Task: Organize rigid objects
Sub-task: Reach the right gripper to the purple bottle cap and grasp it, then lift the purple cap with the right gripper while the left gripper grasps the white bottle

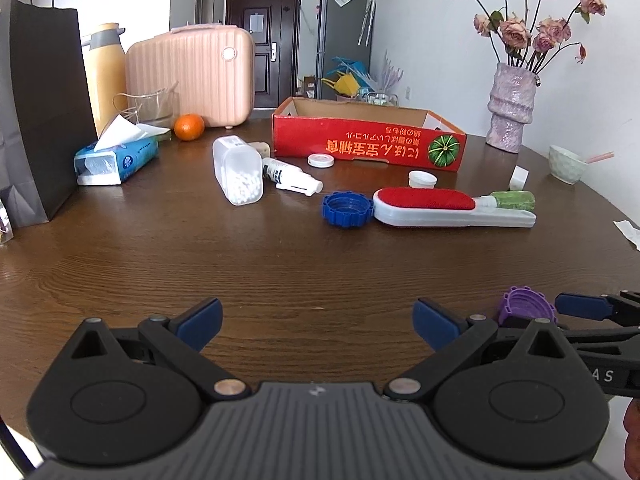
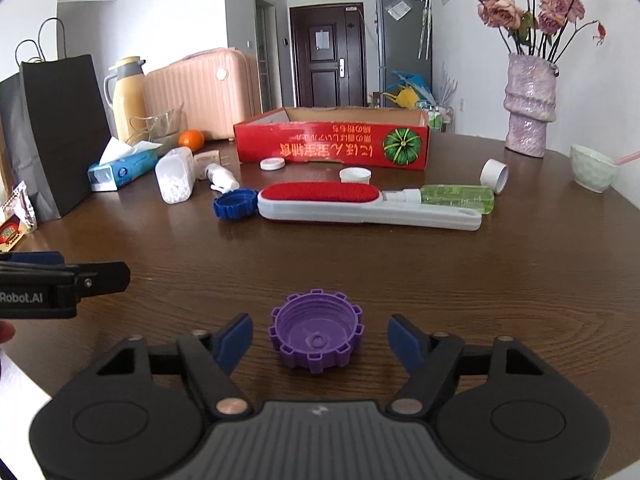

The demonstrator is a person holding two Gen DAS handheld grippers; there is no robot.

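Sitting squarely between the parted blue pads of the right gripper (image 2: 320, 340), the purple ribbed plastic cap (image 2: 317, 336) rests mouth-up on the brown wooden table (image 2: 480, 280), untouched on either side. Round, it has no long axis. Beside the cap, the left gripper (image 1: 318, 322) gapes, holding nothing.

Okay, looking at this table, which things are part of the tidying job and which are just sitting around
Part of the job:
purple cap, between the right gripper pads, not gripped
blue cap
lint brush
green bottle
bead jar
red box

Just lying about:
tissue pack
orange
vase
black bag
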